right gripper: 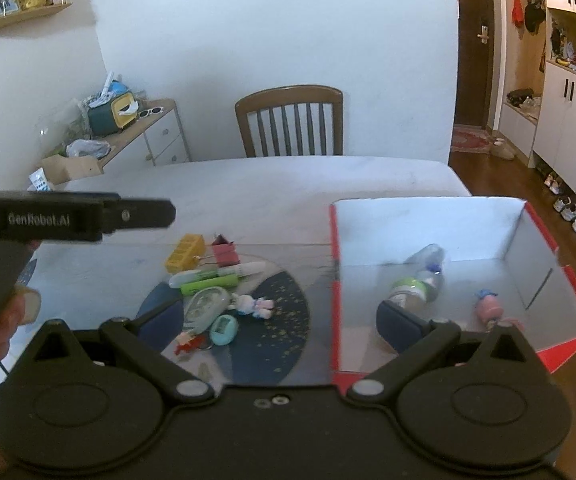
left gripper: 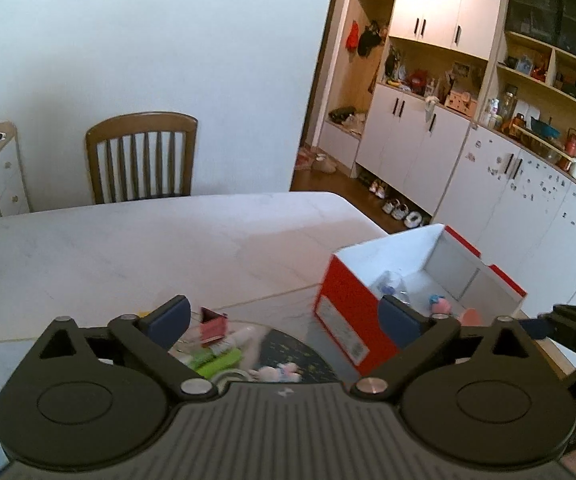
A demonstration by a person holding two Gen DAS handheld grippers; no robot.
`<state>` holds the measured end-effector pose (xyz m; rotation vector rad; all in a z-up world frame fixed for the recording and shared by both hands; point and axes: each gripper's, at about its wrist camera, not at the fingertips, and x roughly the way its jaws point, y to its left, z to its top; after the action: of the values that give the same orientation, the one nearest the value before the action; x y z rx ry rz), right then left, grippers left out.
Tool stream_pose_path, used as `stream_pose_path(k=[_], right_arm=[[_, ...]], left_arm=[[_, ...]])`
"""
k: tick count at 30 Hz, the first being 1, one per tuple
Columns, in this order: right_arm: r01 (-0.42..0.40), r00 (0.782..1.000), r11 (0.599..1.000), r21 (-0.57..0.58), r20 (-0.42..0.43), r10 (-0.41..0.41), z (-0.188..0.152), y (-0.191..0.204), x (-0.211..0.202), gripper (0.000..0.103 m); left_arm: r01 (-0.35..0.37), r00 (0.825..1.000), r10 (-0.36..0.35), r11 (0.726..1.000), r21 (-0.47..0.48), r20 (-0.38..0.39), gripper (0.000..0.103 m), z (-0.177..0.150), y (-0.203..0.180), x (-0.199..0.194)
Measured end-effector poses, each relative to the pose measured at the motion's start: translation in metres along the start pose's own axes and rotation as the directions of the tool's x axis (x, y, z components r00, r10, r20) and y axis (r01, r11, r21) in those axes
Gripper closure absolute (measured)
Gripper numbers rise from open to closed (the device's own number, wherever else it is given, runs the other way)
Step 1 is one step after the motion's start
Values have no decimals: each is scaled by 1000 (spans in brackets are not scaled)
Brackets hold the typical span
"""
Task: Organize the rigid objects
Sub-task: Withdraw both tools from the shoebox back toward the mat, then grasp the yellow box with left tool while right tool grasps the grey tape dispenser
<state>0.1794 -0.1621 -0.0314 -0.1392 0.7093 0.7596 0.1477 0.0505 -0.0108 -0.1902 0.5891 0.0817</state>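
My left gripper point(left gripper: 284, 318) has its fingers wide, nothing between them; my right gripper point(right gripper: 282, 320) likewise. Ahead between the right fingers: teal keychain point(right gripper: 224, 329), plush toy point(right gripper: 252, 305), green marker point(right gripper: 208, 282), yellow block point(right gripper: 184, 253) on the bench point(right gripper: 248, 184). Right: red-and-white box point(right gripper: 427, 216) holding a bottle point(right gripper: 417, 280).

Your far half of the table point(right gripper: 288, 184) lies bare, so a gripper can sweep there freely. Nearer you, the pile on the dark mat point(right gripper: 284, 312) crowds the middle: yellow block point(right gripper: 184, 253), pink clip point(right gripper: 225, 254), green markers point(right gripper: 208, 280). To its right the red box point(right gripper: 431, 216) walls off that side; its open top gives room beside the bottle point(right gripper: 417, 280) and pink toy point(right gripper: 487, 309).
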Motion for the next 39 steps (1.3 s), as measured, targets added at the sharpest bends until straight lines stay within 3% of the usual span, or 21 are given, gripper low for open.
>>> stream_pose_path(k=[5,15,18,26,39], right_arm=[[-9,1000,1000,-3,-21,9,-1,18,17,0],[-8,998,1000,-28,-69,6,-1,50,57,0],[-7,996,999,-49,-91,3,-3,60,71,0],[15,987,994,-109,-157,-32,-9,84,111,0],[56,977,995,-83,-203,-72,-7,99,161,8]], left_arm=[[-38,999,38,999,-3,8,1,-5,26,8],[-143,989,139,988,-63,-59,0,-15,82,44],[-147,986,141,987,-69,-87,0,-19,95,60],[-181,971,166,980,-78,-173,0,-33,117,101],[-220,944,201,974,-48,-262,0,-40,135,149]])
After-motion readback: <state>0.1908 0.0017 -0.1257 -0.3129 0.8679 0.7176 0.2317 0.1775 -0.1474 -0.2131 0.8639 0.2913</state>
